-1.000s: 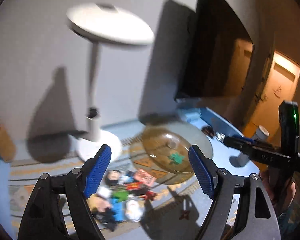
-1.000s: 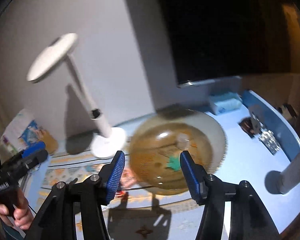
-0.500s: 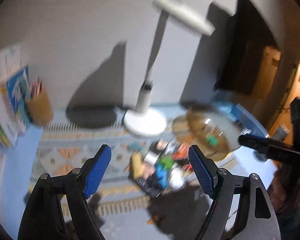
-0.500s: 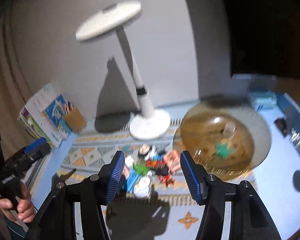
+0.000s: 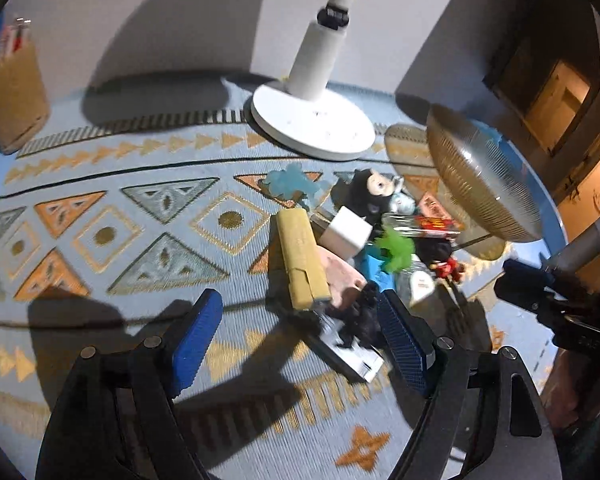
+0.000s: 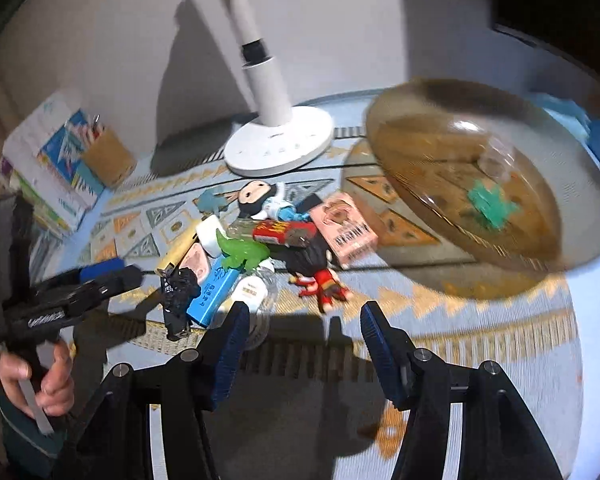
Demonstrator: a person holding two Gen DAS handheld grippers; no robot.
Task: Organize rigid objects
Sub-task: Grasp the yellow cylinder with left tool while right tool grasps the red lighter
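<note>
A pile of small rigid objects lies on a patterned mat [image 5: 140,216]: a tan box [image 5: 302,258], a white cube [image 5: 346,232], a green toy lizard [image 6: 242,254], a blue box [image 6: 216,292], a pink box [image 6: 350,232], a red figurine [image 6: 324,284] and a black-haired doll [image 6: 258,198]. An amber glass bowl [image 6: 480,184] to the right holds a teal piece [image 6: 490,200]. My left gripper [image 5: 300,340] is open, hovering at the pile's near edge. My right gripper [image 6: 302,342] is open, just in front of the pile.
A white desk lamp [image 5: 312,120] stands behind the pile. A tan pen cup [image 5: 14,96] and stacked books [image 6: 48,160] sit at the far left. A dark monitor [image 6: 560,0] hangs at the back right.
Both grippers have tilted down and moved closer to the pile, which now fills the middle of each view. Both stay open.
</note>
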